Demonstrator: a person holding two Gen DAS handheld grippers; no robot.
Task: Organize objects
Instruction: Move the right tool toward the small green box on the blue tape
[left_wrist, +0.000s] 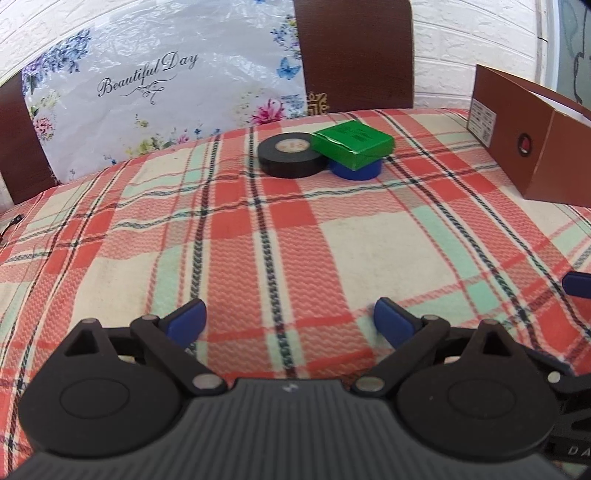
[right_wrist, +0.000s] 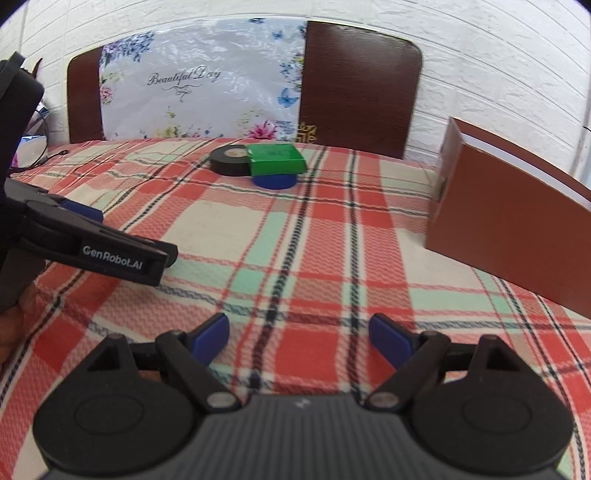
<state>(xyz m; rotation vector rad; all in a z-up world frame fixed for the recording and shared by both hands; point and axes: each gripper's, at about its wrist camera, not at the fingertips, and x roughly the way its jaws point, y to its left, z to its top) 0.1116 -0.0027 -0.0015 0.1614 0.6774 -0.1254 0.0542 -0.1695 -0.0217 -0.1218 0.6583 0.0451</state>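
Far across the plaid cloth (left_wrist: 332, 236), light stiff green box (left_wrist: 352, 143) perched on blue tape roll (left_wrist: 356, 170) beside black roll (left_wrist: 290, 155) — best pinched across its short sides — left gripper (left_wrist: 290, 325) and right gripper (right_wrist: 299, 338) both spread wide, empty.

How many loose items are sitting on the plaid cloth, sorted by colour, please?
Black: 1, the black tape roll
Green: 1, the green box, resting on both rolls
Blue: 1, the blue tape roll
Brown: 1, the brown box
Total: 4
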